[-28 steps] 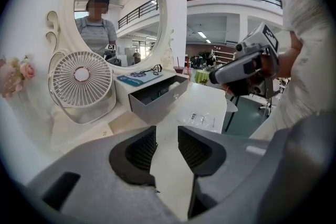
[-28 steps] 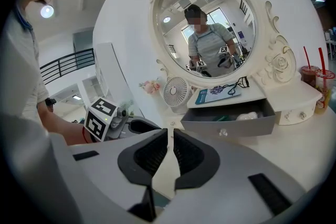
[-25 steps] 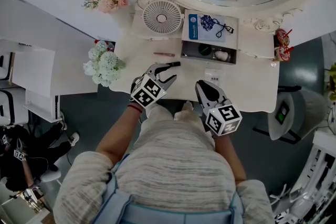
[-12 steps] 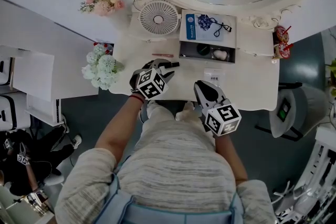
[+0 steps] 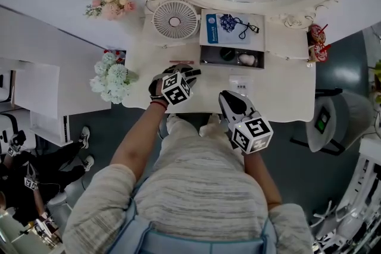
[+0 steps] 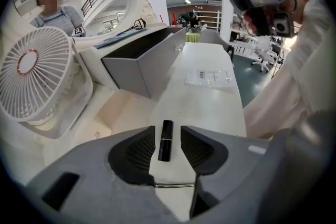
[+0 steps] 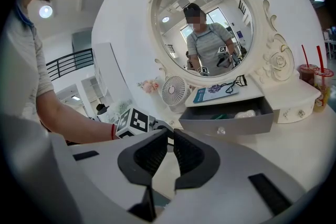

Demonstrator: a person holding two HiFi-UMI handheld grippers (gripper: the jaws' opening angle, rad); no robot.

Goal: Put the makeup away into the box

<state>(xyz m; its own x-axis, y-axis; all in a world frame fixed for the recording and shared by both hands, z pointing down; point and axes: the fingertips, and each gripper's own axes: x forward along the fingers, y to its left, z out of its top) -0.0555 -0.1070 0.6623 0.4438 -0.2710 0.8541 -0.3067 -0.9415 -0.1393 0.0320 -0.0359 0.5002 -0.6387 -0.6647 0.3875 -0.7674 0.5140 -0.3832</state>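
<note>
A black lipstick tube (image 6: 165,143) lies on the white dressing table (image 5: 280,92), between the jaws of my left gripper (image 6: 168,132), which is open; both pads stand clear of the tube. In the head view the lipstick (image 5: 194,72) shows just past the left gripper (image 5: 186,75). The grey box (image 5: 231,64) stands open behind it, with a dark round item and a white one inside. My right gripper (image 5: 226,96) hovers at the table's front edge, shut and empty (image 7: 170,136). The box (image 7: 231,120) lies ahead of it.
A white fan (image 5: 174,19) stands left of the box, with a thin pink pencil (image 5: 181,62) in front of it. A clear packet (image 5: 241,81) lies on the table's middle. Flowers (image 5: 112,74) sit at the left edge, cups with straws (image 5: 317,44) at the right. A mirror backs the table.
My left gripper has edged forward over the table, so the lipstick now sits between its open jaws. The right gripper has stayed where it was.
</note>
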